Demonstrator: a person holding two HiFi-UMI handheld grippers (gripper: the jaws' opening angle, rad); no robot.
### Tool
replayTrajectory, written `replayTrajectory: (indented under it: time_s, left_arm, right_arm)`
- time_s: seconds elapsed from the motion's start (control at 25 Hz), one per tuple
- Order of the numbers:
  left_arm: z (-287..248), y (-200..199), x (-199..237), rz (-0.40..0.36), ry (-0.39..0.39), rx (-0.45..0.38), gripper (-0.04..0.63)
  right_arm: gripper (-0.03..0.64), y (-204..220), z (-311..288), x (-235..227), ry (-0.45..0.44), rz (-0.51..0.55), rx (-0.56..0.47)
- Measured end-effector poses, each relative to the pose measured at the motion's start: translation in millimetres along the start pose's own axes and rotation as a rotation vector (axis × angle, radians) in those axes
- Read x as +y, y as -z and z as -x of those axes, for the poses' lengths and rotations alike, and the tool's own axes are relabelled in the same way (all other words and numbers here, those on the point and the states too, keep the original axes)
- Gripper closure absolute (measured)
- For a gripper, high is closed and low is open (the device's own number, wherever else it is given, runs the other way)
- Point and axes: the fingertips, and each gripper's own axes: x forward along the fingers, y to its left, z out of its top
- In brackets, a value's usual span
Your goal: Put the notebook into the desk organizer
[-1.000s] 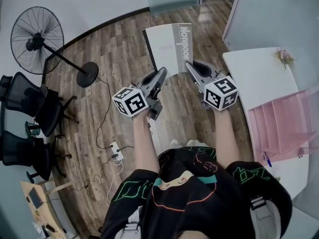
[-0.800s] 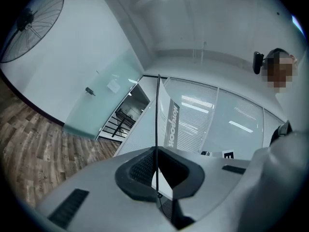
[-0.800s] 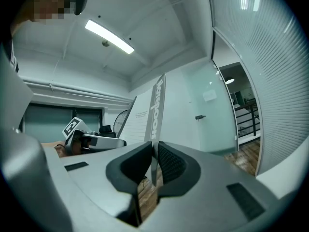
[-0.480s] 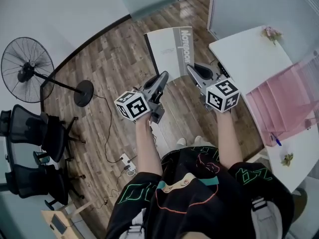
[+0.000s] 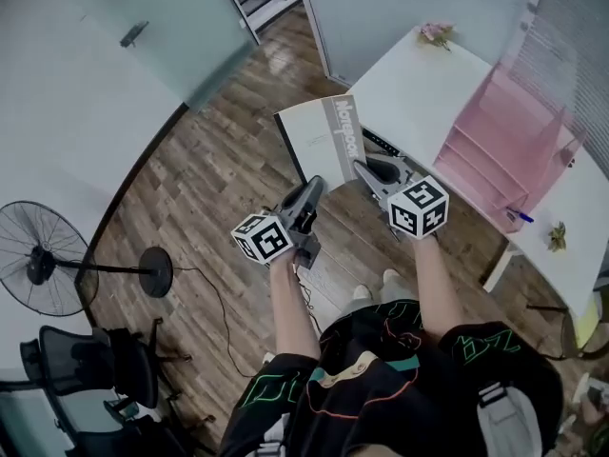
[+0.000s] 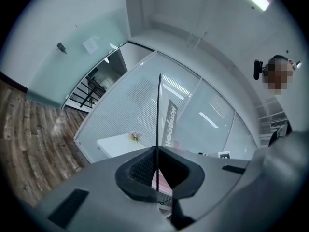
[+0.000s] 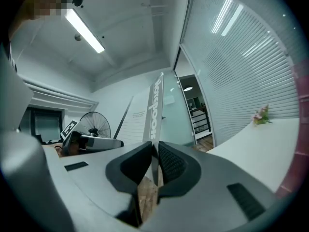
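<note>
Left tool (image 5: pixel 313 188) and right tool (image 5: pixel 363 168) pinch the notebook (image 5: pixel 319 139) — near edge (opposite corners).

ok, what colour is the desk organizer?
The desk organizer is pale pink all over, no pattern. It shows best in the head view, on the white table.

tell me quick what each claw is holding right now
left claw: closed on the notebook
right claw: closed on the same notebook, at its lettered edge
</note>
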Motion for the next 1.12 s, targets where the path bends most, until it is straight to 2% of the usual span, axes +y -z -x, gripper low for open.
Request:
replayTrajectory:
  time_s: [0.12,0.32,0.52,0.8,1.12]
  left_arm:
    - [-24.7,13.2,-10.2,0.003,0.076,0.069,0.589]
    - [-70.1,64.8,-28.4,0.034,0.178,0.176,0.589]
    - [-96.7,100.4,-51.3,0.067,0.288,0.276,0.589]
    - [-125.9,154.9,-85.1,0.099,0.365,0.39,0.589]
    - [-148.7,200.5,-97.3,0.146,0.397,0.504,0.589]
  right_arm:
    - [0.591,1.9,25.4,-18.5,0.096,-0.012,-0.017]
    - [0.589,29.9,81.8,-56.5,0.247,-0.057,-0.018]
    - [0.589,44.7,131.8,-71.7,0.398,-0.086,-0.02]
    - [0.588,69.5,198.2,-89.2,0.524,-0.129,0.0]
    - [0.581,99.6,239.3,-106.9,0.592,-0.201,0.033]
